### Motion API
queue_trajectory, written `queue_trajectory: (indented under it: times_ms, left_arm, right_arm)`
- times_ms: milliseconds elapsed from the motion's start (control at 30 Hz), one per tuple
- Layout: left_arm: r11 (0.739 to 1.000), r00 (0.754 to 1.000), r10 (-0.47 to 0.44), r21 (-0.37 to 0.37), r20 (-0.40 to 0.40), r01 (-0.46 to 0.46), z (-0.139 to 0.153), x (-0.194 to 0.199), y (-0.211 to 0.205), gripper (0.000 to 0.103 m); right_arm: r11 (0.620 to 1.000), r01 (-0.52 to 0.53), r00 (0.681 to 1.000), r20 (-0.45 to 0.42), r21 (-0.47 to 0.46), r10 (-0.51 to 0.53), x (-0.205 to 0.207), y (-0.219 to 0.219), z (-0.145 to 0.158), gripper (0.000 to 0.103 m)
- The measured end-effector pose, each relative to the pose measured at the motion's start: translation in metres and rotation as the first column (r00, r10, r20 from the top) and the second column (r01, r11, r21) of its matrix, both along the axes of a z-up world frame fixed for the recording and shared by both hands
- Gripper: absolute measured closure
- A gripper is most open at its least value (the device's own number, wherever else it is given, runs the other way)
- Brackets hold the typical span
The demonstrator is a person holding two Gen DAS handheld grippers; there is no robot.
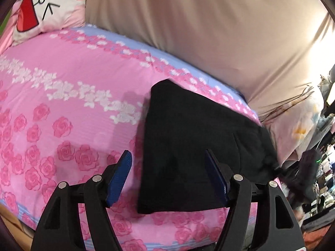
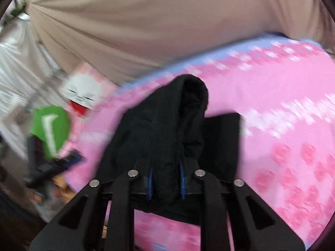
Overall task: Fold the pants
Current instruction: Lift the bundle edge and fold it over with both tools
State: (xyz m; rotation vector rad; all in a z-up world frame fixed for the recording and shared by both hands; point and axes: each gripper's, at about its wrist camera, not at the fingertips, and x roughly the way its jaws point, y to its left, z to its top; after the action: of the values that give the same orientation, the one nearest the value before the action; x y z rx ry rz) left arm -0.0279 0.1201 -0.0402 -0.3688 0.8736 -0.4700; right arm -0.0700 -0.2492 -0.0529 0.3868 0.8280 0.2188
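At the centre right of the left wrist frame, the black pants (image 1: 188, 146) are seen lying folded into a flat, roughly rectangular stack on the pink rose-printed quilt (image 1: 62, 104). The left gripper (image 1: 168, 179) is held with its jaws spread wide, nothing being gripped; its blue pads (image 1: 120, 177) rise from the lower middle of the frame, one over bare quilt just beside the stack's near left edge, the other over the stack's lower part. Whether either pad touches the cloth cannot be told. A cartoon-face pillow (image 1: 41, 6) is shown at the upper left, and a tan sheet (image 1: 209, 31) fills the upper right behind the quilt. Across the right wrist frame, which is blurred, the pants (image 2: 167, 125) are shown bunched and raised in the middle, a rounded fold reaching up above the rest of the garment, which lies lower on the quilt (image 2: 282, 125). The right gripper (image 2: 166, 179) is closed narrowly on a wad of that black fabric, which is pinched between its pads (image 2: 150, 179) at the lower centre. The pillow (image 2: 83, 92) appears at the middle left, with a green object (image 2: 50, 129) below it.
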Motion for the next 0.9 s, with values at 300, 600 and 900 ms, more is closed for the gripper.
queue_trajectory:
  times_ms: [300, 600, 900]
  left_arm:
    - [0.998, 0.993, -0.059, -0.001, -0.099, 0.06, -0.04, 0.011, -0.028, 0.031]
    - [0.985, 0.984, -0.085, -0.161, -0.158, 0.06, -0.065, 0.026, -0.021, 0.026]
    - [0.967, 0.973, -0.205, -0.173, -0.106, 0.185, -0.011, 0.003, -0.02, 0.075]
  right_arm:
    - [0.996, 0.088, 0.996, 0.019, 0.028, -0.089, -0.018, -0.024, -0.005, 0.034]
    - [0.989, 0.077, 0.995, -0.065, 0.124, -0.07, 0.008, -0.008, -0.046, 0.034]
    - [0.991, -0.003, 1.0, -0.013, 0.132, 0.005, -0.027, -0.005, 0.005, 0.062]
